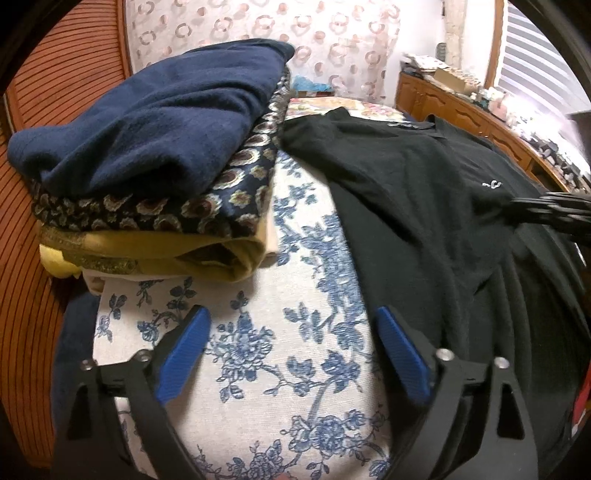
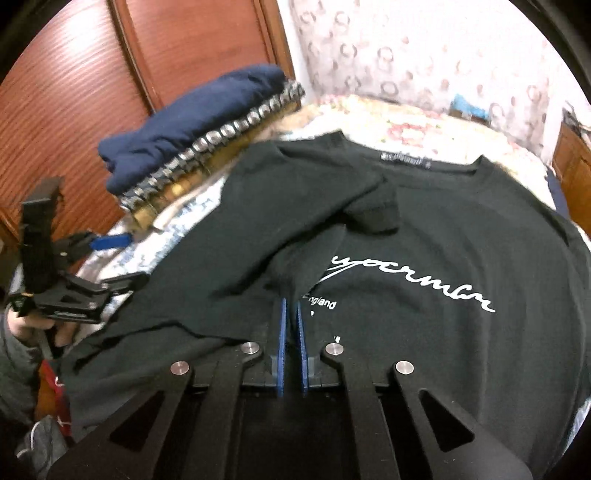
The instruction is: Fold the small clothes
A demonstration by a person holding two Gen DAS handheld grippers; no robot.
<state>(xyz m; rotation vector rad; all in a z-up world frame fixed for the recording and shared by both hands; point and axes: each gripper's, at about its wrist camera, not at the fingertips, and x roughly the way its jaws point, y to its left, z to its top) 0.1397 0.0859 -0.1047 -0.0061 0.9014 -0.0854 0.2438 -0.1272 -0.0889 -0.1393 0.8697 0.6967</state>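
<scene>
A black sweatshirt (image 2: 424,236) lies spread front-up on the bed (image 1: 295,332), which is covered by a white sheet with a blue flower print; the neckline with its label points toward the far edge of the bed and white script lettering runs across the chest. One sleeve (image 2: 295,206) is folded in over the body, its ribbed cuff resting just above the start of the lettering. The right gripper (image 2: 291,306) sits low over the garment near the bed's near edge, its blue-padded jaws brought together to a thin slit at the lower edge of the folded-in sleeve; whether any cloth is pinched between them cannot be told. The left gripper (image 1: 291,314) hovers over the bare flowered sheet beside the sweatshirt's left side, its jaws spread wide with nothing between them; in the right wrist view it shows at the left edge of the bed, held by a hand (image 2: 35,325) in a grey sleeve. Toward the far left corner of the bed stands a stack of folded clothes (image 1: 155,177): a navy garment (image 1: 147,118) on top, a dark patterned piece (image 1: 207,199) under it, and mustard-yellow fabric (image 1: 155,254) at the bottom. The stack sits just beside the sweatshirt's shoulder. A wooden wardrobe (image 2: 92,74) stands behind the stack, and a patterned curtain (image 1: 295,29) hangs beyond the bed.
</scene>
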